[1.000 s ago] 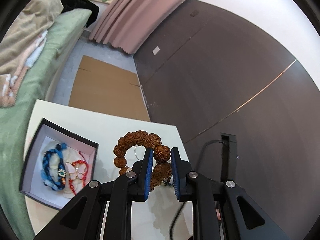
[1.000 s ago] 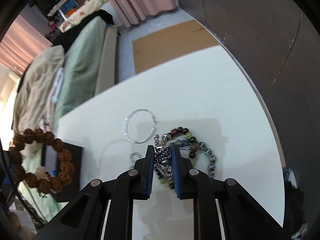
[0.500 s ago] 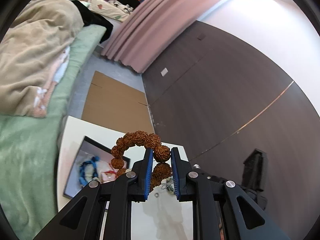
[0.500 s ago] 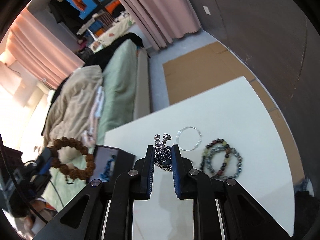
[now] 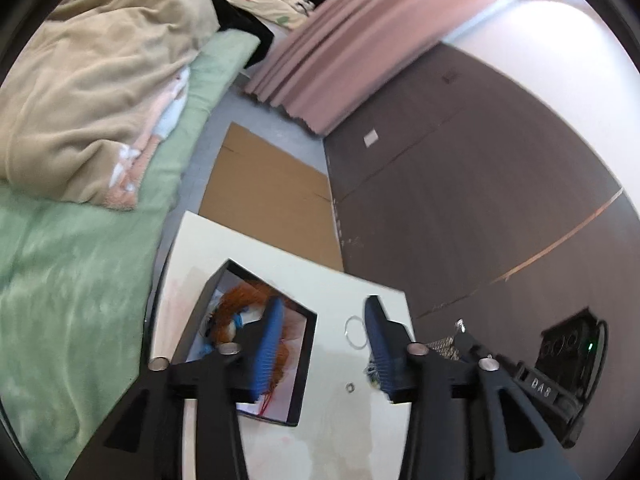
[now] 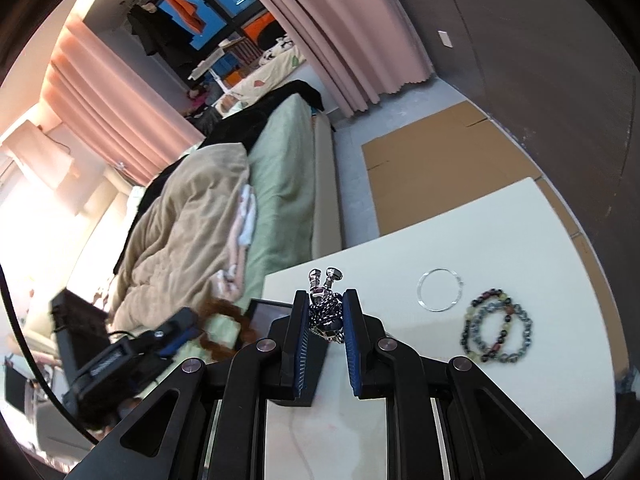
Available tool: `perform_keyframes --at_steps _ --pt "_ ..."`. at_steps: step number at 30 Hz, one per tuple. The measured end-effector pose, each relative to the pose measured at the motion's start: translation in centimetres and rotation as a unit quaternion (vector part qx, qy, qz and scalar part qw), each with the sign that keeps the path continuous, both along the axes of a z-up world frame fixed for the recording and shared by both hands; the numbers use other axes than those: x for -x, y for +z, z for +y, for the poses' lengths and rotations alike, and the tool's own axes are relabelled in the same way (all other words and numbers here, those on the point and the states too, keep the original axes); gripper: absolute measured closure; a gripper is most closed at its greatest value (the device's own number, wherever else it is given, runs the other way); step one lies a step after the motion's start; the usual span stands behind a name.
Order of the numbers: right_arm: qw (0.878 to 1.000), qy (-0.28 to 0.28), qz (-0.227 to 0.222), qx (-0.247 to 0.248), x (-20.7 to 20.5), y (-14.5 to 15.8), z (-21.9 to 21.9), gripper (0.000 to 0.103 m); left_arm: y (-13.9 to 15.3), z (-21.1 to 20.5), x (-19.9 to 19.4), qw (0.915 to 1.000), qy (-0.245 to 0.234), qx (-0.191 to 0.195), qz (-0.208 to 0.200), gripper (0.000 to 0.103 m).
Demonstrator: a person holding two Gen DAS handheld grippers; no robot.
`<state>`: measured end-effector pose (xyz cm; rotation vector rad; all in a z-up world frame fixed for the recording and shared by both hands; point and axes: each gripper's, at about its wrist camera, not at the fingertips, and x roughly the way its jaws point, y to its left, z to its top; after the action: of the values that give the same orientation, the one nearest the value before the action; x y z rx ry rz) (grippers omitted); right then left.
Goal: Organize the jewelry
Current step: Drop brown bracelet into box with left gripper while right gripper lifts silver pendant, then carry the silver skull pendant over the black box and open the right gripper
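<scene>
Brown beads [image 5: 240, 312] are seen blurred in the black box [image 5: 306, 356] near the table's [image 5: 340, 432] left edge, beneath the wide-open left gripper [image 5: 324, 348]. Only the right view shows the metal chain [image 6: 326, 312] clamped by the right gripper [image 6: 326, 344].

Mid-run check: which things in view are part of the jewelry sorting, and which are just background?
Job:
- black box
- brown bead bracelet blurred over the box
- silver chain in right gripper
- left gripper, open
- thin ring, beaded bracelets on table

Background:
- bed, beige blanket
- curtain
- cardboard
</scene>
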<state>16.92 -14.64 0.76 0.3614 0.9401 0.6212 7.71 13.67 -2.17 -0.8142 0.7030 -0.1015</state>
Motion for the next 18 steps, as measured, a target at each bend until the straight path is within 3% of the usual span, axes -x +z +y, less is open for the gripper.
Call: perform_keyframes --at_steps 2,4,18 --pt "1.000 0.007 -0.001 -0.006 0.1 0.1 0.6 0.085 0.5 0.5 0.4 0.9999 0.010 -0.002 -0.010 0.038" --pt "1.000 0.018 -0.003 -0.016 0.4 0.3 1.3 0.085 0.9 1.0 1.0 0.9995 0.020 -0.001 -0.026 0.033" --pt "0.994 0.087 -0.021 -0.059 1.5 1.4 7.5 0.085 1.3 3.2 2.2 0.9981 0.054 0.006 -0.029 0.032"
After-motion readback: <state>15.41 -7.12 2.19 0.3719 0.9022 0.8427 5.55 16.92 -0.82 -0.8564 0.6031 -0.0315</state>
